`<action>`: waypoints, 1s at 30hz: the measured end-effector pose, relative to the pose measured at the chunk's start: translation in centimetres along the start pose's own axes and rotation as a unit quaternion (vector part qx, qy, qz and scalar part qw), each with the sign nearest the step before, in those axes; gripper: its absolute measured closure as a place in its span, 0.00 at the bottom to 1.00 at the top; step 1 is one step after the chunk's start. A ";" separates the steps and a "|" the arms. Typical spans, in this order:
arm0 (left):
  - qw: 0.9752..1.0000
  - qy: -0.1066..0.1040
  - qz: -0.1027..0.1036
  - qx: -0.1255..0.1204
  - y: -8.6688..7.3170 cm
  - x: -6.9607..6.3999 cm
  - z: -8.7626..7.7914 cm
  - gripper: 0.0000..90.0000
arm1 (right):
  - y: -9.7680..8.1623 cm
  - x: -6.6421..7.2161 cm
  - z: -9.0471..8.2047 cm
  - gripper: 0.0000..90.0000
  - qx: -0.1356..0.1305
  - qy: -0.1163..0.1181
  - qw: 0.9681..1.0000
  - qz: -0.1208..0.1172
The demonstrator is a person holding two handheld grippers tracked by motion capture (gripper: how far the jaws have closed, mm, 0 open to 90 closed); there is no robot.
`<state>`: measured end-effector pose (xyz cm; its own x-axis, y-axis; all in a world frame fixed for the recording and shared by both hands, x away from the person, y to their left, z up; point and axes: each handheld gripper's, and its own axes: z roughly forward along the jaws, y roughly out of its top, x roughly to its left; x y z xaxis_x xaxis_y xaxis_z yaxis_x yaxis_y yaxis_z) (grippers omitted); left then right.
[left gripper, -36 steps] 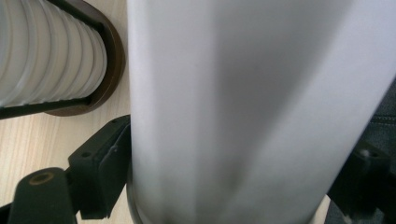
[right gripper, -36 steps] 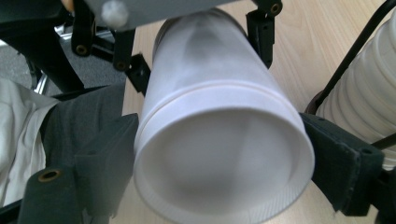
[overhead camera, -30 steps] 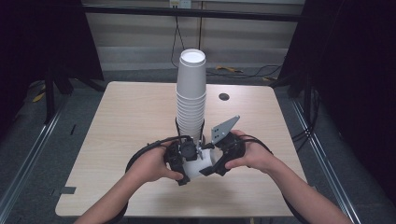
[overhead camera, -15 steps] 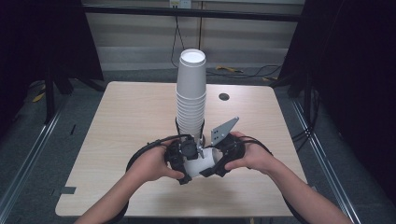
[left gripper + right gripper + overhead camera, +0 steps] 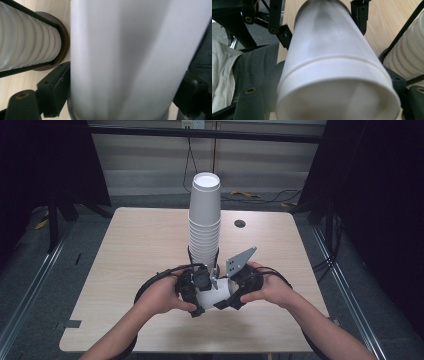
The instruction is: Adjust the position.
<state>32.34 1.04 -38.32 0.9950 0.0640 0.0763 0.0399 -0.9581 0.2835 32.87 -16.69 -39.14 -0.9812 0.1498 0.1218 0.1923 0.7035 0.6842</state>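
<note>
Left gripper (image 5: 196, 292): one, at about 7 o'clock from the table's middle, jaws clamped on the sides of a white paper cup (image 5: 212, 296); they have just been closing further on it. In the left gripper view the cup wall (image 5: 127, 60) sits between the two black jaws.
Right gripper (image 5: 231, 295): one, at about 5 o'clock from the table's middle, facing the left one; its jaws sit on either side of the cup's wide end (image 5: 337, 82) and appear to grip it.
Hands: two, left hand (image 5: 162, 295) and right hand (image 5: 270, 287), one on each gripper.
Held cup: one, lying roughly level between the two grippers, just off the table (image 5: 125, 250), at 6 o'clock from the stack.
Cup stack (image 5: 205, 220): one tall upright column of nested white cups; single cups too many and too tight to count. It stands near the table's middle, just beside the grippers.
Stack holder (image 5: 61, 37): one dark round base with thin black rods around the stack.
Grey three-cornered plate (image 5: 240, 260): one, on the right gripper.
Table hole (image 5: 240, 223): one dark round spot at about 1 o'clock from the stack.
</note>
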 end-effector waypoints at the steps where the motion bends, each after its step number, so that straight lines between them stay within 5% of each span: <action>1: 1.000 0.000 0.000 0.000 0.0 0.0 0.0 0.16 | 0.0 0.0 0.0 0.27 0.000 0.000 1.000 0.000; 8: 1.000 0.000 -0.011 -0.002 0.0 -0.1 0.0 0.16 | 0.2 0.1 -0.1 0.24 -0.004 0.000 1.000 0.008; 18: 1.000 -0.006 0.001 0.004 0.0 -0.1 0.3 0.17 | 0.4 0.1 -0.1 0.26 0.001 -0.002 1.000 0.015; 24: 1.000 -0.009 0.011 -0.021 -0.4 0.0 0.3 0.14 | 0.3 0.4 -0.3 0.28 0.002 -0.004 1.000 0.014; 30: 0.998 -0.012 -0.002 -0.058 -0.6 0.0 -0.3 0.12 | 0.1 0.5 -0.5 0.27 0.008 -0.003 1.000 0.019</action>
<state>32.33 1.68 -38.20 0.9968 0.0592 0.0528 0.0339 -0.9194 0.3919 32.43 -16.87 -38.69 -0.9729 0.1817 0.1428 0.2302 0.7078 0.6679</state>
